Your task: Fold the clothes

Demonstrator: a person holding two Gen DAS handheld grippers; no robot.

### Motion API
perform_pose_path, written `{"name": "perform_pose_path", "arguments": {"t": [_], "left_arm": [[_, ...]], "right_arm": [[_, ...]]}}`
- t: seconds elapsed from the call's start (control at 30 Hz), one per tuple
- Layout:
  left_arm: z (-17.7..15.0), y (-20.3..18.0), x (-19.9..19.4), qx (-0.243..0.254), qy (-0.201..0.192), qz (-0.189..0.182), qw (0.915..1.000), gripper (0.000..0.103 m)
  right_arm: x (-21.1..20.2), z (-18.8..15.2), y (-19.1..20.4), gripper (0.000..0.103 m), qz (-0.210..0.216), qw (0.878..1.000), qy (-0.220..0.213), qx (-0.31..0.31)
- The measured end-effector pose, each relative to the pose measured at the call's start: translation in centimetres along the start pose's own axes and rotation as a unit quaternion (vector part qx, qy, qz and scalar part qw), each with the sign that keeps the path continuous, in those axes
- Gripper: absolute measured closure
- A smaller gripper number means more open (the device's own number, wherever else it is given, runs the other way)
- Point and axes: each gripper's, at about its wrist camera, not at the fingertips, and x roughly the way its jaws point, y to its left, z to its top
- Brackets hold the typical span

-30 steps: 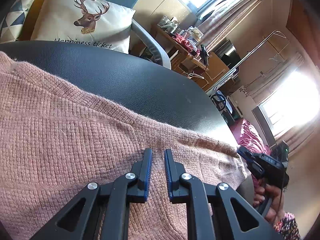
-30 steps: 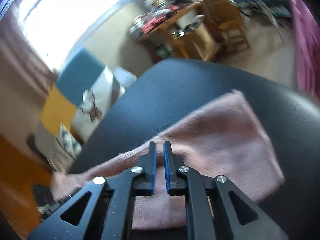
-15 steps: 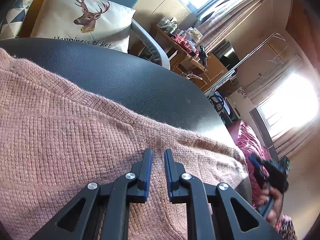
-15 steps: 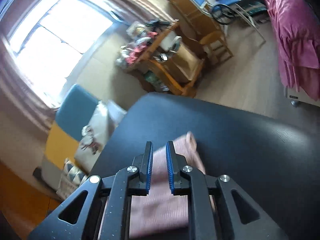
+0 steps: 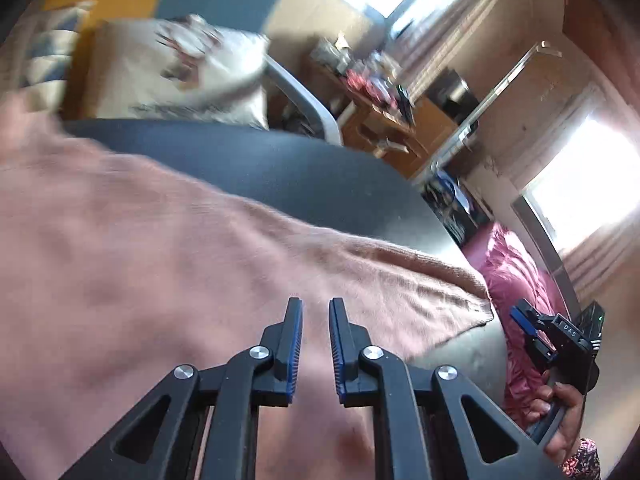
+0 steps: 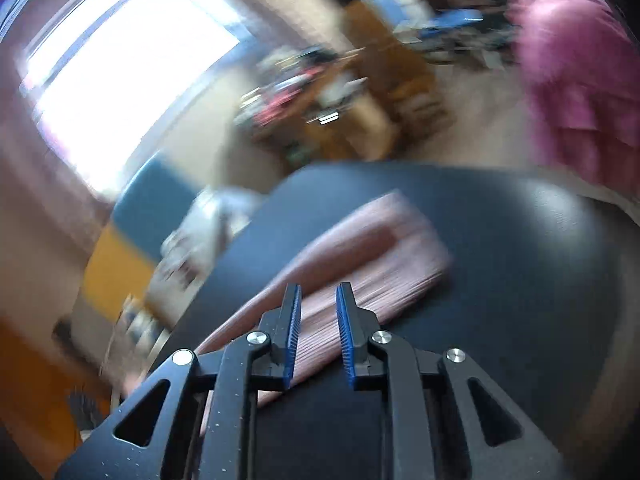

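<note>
Standing slightly apart, the fingers of the left gripper (image 5: 316, 312) clamp nothing; pink knit shows through the narrow gap and lies beneath the blue pads (image 5: 296, 344); whether the tips touch the cloth cannot be told. The right gripper (image 6: 318, 298) has just been opening its jaws; its fingers are apart with nothing pressed between them, and it hangs above the cloth's near end. One pink knitted garment (image 5: 168, 264) is the task item; its surface is fine-ribbed, fuzzy at the border, and folded into a long flat band in the right wrist view (image 6: 360, 256). It lies on one black table (image 5: 304, 176); its right corner reaches the table's edge. One hand (image 5: 560, 412) holds the right gripper beyond that corner. Two cushions are visible behind the table, one white printed cushion (image 5: 192, 76) and one patterned cushion (image 5: 36, 52); both are blurred.
</note>
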Motion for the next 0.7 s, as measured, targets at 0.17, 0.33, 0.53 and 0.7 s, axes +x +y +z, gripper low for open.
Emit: {"name": "perform_pose_path", "arguments": {"t": [0.17, 0.33, 0.53, 0.7], "left_arm": [[-4.5, 6.6, -10.5, -0.029, -0.054, 0.125, 0.9902, 0.09], [-9.9, 13.9, -17.2, -0.126, -0.074, 0.162, 0.9759, 0.09], [-13.8, 14.9, -20.5, -0.098, -0.085, 0.171, 0.9767, 0.09], [-15.3, 14.2, -23.0, -0.05, -0.068, 0.166, 0.9825, 0.09]], "right_arm": [[3.7, -10.1, 15.5, 0.079, 0.065, 0.976, 0.12, -0.168], [7.2, -18.8, 27.1, 0.076, 0.077, 0.935, 0.177, -0.296], [12.7, -28.2, 29.6, 0.075, -0.007, 0.896, 0.223, -0.383], [12.5, -28.5, 29.3, 0.073, -0.016, 0.893, 0.192, -0.406]]}}
